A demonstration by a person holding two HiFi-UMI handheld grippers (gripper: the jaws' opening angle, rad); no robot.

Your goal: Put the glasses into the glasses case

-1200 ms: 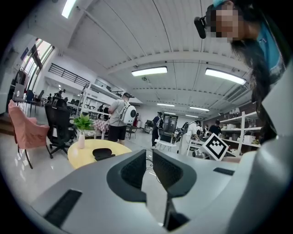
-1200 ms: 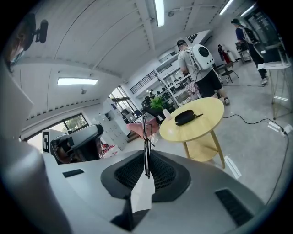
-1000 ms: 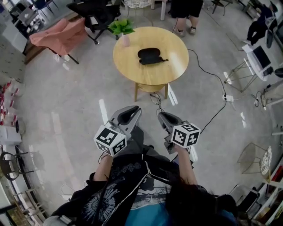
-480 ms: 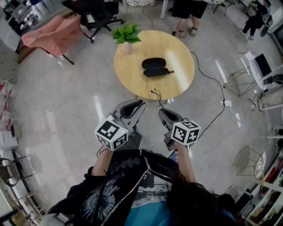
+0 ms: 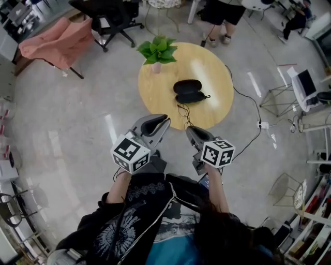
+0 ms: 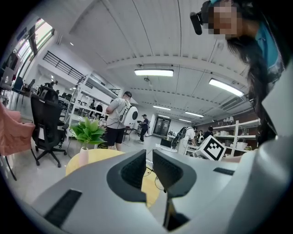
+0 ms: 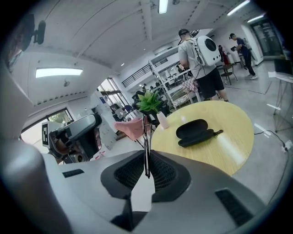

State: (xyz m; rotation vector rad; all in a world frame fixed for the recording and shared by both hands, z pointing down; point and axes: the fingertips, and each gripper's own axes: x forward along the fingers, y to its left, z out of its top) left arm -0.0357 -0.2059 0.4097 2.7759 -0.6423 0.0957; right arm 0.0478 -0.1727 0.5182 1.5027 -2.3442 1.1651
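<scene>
The black glasses case [image 5: 189, 92] lies open on the round yellow table [image 5: 155, 88], also seen as the case [image 7: 198, 131] ahead of my right gripper. My right gripper [image 5: 190, 129] is shut on the thin-framed glasses [image 5: 182, 113], short of the table's near edge. In the right gripper view the glasses [image 7: 145, 137] stand upright, pinched between the pads. My left gripper [image 5: 164, 120] is level beside it; its jaws [image 6: 149, 157] show a narrow gap with nothing in it.
A potted green plant [image 5: 158, 52] in a pink vase stands at the table's far left rim. A person [image 5: 220, 13] stands behind the table. A black office chair [image 5: 108, 13] and a pink-draped chair [image 5: 57, 39] are at the back left. A cable [image 5: 248, 93] crosses the floor at right.
Both grippers have moved forward toward the table, which now lies closer and lower in the head view. The glasses stay pinched in the right gripper.
</scene>
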